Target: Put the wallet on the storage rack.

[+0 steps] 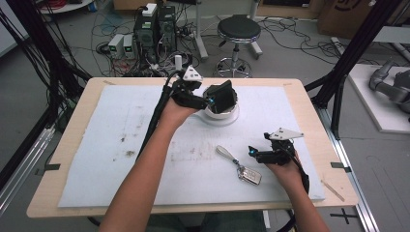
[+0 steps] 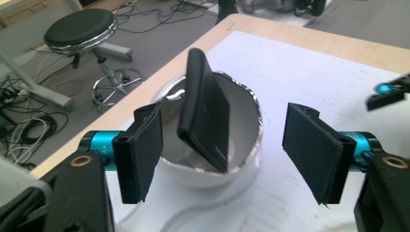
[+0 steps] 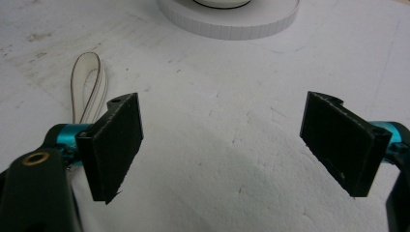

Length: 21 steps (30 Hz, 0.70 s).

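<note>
Where the person's right hand rests near the front of the table [image 1: 72, 145], the right gripper [image 1: 258, 154] lies low over the white mat [image 1: 121, 145] with its jaws spread wide and nothing between them. Just to its left lies a car key [image 1: 249, 175], silvery, with a pale strap loop [image 3: 87, 82] stretched out on the mat. No writing on the key can be read.

Farther back, the left gripper [image 2: 222, 145] is held beside a white bowl [image 2: 246, 145], jaws wide apart and clear of everything. In that bowl stands a wallet [image 2: 205, 121]: a flat, black, rectangular thing with rounded corners and a smooth, faintly glossy face. It is propped on one short edge inside the bowl, tilted, its upper end leaning out over the rim. No brand or label shows on it. The bowl sits on a white round base [image 3: 232, 21] at the mat's far middle.

Beyond the table stand a black stool [image 1: 238, 31] and computer boxes [image 1: 154, 31] among cables on the floor.
</note>
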Each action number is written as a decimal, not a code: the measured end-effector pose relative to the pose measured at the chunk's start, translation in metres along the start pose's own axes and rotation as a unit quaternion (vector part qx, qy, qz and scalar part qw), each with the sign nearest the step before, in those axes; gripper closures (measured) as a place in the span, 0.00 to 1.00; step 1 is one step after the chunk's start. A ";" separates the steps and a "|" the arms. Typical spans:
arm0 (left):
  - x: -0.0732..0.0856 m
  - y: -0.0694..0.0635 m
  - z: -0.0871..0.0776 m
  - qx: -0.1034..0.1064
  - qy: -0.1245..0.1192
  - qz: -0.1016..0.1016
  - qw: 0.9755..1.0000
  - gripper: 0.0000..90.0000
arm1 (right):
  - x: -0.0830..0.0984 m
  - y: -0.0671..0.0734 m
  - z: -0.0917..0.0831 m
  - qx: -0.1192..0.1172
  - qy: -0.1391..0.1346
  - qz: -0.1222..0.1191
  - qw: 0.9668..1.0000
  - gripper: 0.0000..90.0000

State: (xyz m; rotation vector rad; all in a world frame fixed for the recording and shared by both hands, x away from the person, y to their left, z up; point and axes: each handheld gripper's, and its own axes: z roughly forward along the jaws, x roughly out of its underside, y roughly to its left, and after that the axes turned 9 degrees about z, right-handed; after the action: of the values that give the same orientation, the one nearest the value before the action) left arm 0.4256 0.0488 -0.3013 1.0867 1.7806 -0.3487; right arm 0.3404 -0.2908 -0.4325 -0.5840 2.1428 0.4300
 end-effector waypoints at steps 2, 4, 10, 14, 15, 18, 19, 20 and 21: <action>0.008 -0.002 -0.008 0.004 -0.002 -0.007 1.000 0.30 | 0.000 0.000 0.000 0.000 0.001 -0.002 1.000 0.17; 0.013 -0.002 -0.013 0.007 -0.003 -0.009 1.000 0.30 | 0.000 0.000 0.000 0.000 0.001 -0.002 1.000 0.17; 0.051 0.001 -0.048 0.005 -0.019 -0.034 0.999 0.27 | 0.000 0.000 0.001 0.001 0.003 -0.005 1.000 0.17; 0.073 0.005 -0.068 -0.004 -0.028 -0.047 0.998 0.26 | 0.000 0.001 0.001 0.001 0.003 -0.004 1.000 0.17; 0.073 0.005 -0.068 -0.004 -0.028 -0.047 0.998 0.26 | 0.000 0.001 0.001 0.001 0.003 -0.004 1.000 0.17; 0.091 0.008 -0.084 -0.010 -0.040 -0.062 0.997 0.25 | 0.001 0.001 0.001 0.002 0.005 -0.005 1.000 0.17; 0.095 0.008 -0.088 -0.011 -0.043 -0.063 0.997 0.25 | 0.001 0.001 0.001 0.002 0.004 -0.006 1.000 0.17; 0.095 0.008 -0.088 -0.011 -0.043 -0.063 0.997 0.25 | 0.001 0.001 0.001 0.003 0.004 -0.008 1.000 0.17; 0.103 0.007 -0.093 -0.013 -0.046 -0.065 0.997 0.25 | 0.001 0.002 0.002 0.002 0.006 -0.007 1.000 0.17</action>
State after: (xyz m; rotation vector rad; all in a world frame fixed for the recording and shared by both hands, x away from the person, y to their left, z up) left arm 0.3643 0.1667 -0.3427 0.9247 1.7732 -0.4447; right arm 0.3401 -0.2887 -0.4338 -0.6005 2.1489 0.4145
